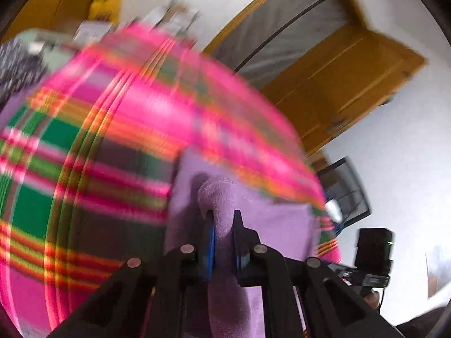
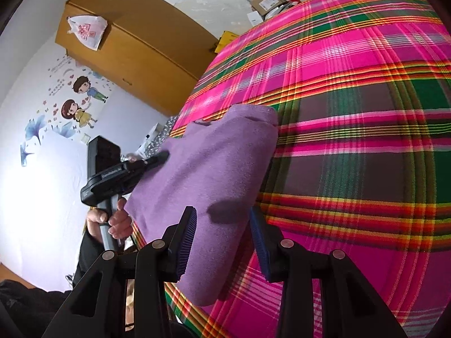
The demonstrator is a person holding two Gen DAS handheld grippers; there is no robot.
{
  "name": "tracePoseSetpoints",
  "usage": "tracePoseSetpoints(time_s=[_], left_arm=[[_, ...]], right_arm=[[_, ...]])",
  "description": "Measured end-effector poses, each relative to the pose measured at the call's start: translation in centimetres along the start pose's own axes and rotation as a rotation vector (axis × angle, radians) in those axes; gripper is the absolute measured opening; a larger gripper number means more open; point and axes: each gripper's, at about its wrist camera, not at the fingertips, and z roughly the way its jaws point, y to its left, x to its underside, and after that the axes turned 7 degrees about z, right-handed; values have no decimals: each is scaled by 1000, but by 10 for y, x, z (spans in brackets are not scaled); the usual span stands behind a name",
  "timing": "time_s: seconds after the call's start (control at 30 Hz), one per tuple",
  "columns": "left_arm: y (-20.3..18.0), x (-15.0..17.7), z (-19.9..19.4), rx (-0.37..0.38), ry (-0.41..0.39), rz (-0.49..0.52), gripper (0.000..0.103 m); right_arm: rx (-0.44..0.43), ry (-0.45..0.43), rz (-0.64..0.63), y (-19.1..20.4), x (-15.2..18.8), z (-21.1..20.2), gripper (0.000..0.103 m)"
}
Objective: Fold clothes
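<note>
1. Purple cloth [image 2: 214, 169] lies on the plaid cover [image 2: 352, 146] of what looks like a bed, near its edge; it is already doubled over, with a rounded fold toward the right tool.
2. Left tool [image 1: 222, 217] has its jaws nearly together, and a bunched ridge of the cloth is pinched between the pads – it has a grip on the fabric. In the right wrist view this tool is at the far left edge of the cloth, held by a hand [image 2: 112, 219].
3. Right tool [image 2: 222, 219] stands about half open. The thick fold of the cloth sits between its jaws and fills the gap from pad to pad; I judge that it holds the fold lightly, but how firmly it presses I cannot tell.
4. The left wrist view is blurred, so fine details of the cover there are unclear.
5. The step in hand seems to be to carry one edge over for the next fold. To do it well:
   - keep both grips at the same level, so the cloth stays flat and does not twist;
   - move the left edge slowly – thick fabric slips easily from a narrow pinch;
   - lay the edges together before letting go.
</note>
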Motion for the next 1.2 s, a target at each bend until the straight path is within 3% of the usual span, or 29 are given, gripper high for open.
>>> tracePoseSetpoints(time_s=[0.07,0.17,0.23,0.5,0.67,0.8,0.9,1.03,1.2], left_arm=[[-2,4,-5,19,-72,50,11],[22,13,20,-16,8,-18,11],[23,16,20,-15,-3,-12,13],[-9,26,-17,-147,-69,41,15],[-37,47,-59,-148,-139,83,15],[-45,65,-52,-172,-90,133,15],[-26,78,-45,-185,-41,67,14],[-13,93,-45,-162,-89,31,2],[-14,92,-44,-178,-89,26,2]], right_arm=[[-2,-4,3,-1,0,0,41],[7,-1,6,-3,-2,2,41],[12,-2,1,-3,-2,2,41],[19,-23,-32,6,-2,-3,41],[11,-20,-120,21,5,-5,41],[-21,22,-226,41,14,2,41],[-7,71,-279,46,22,12,40],[46,101,-317,41,29,19,39],[98,122,-329,34,34,21,36]])
